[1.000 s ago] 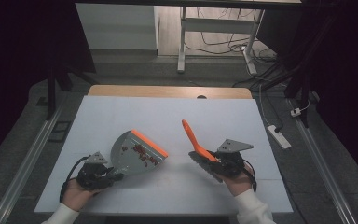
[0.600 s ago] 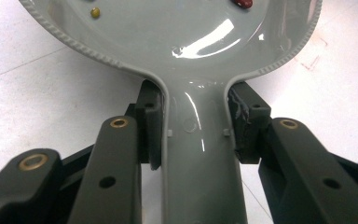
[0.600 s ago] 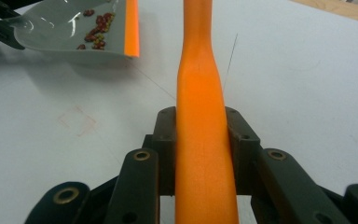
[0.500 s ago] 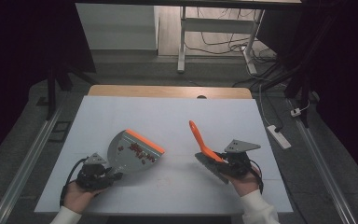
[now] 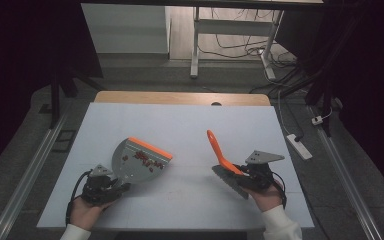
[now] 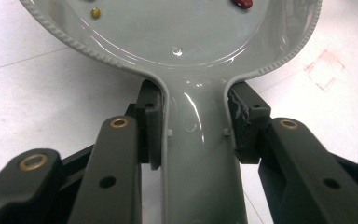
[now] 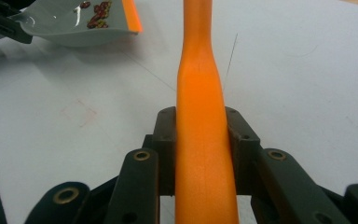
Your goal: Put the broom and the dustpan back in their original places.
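At lower left of the high view, the left gripper (image 5: 111,184) clamps a grey dustpan (image 5: 139,161) holding red beans (image 5: 144,157), seemingly kept level against spilling, while at lower right the right gripper (image 5: 244,173) grips an orange brush (image 5: 221,159), bristles toward the table (image 5: 190,120).

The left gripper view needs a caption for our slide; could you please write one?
Left tongs clamped on the grey dustpan's handle, with beans in the pan.
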Tool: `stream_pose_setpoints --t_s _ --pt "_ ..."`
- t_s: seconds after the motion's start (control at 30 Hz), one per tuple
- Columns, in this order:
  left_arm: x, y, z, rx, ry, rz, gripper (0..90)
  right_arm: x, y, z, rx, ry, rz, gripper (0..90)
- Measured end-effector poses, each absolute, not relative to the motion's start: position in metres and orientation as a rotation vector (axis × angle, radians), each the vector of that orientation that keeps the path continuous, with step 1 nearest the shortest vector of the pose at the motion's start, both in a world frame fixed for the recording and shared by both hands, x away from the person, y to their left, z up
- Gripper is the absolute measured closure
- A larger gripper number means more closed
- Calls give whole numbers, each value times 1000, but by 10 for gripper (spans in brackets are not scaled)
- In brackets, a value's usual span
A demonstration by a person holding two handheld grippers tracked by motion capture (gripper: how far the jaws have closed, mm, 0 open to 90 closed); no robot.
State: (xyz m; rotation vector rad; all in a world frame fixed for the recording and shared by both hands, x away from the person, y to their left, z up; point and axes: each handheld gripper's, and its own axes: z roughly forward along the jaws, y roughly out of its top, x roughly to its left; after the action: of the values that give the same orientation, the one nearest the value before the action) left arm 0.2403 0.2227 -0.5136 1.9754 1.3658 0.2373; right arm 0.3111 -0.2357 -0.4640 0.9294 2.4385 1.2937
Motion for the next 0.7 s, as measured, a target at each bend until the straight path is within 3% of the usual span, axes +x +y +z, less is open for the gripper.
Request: stream_pose_setpoints --t_s 0.7 --pt "243 228 -522 1848 1529 304 618 305 -247 -473 1051 2454 1273 703"
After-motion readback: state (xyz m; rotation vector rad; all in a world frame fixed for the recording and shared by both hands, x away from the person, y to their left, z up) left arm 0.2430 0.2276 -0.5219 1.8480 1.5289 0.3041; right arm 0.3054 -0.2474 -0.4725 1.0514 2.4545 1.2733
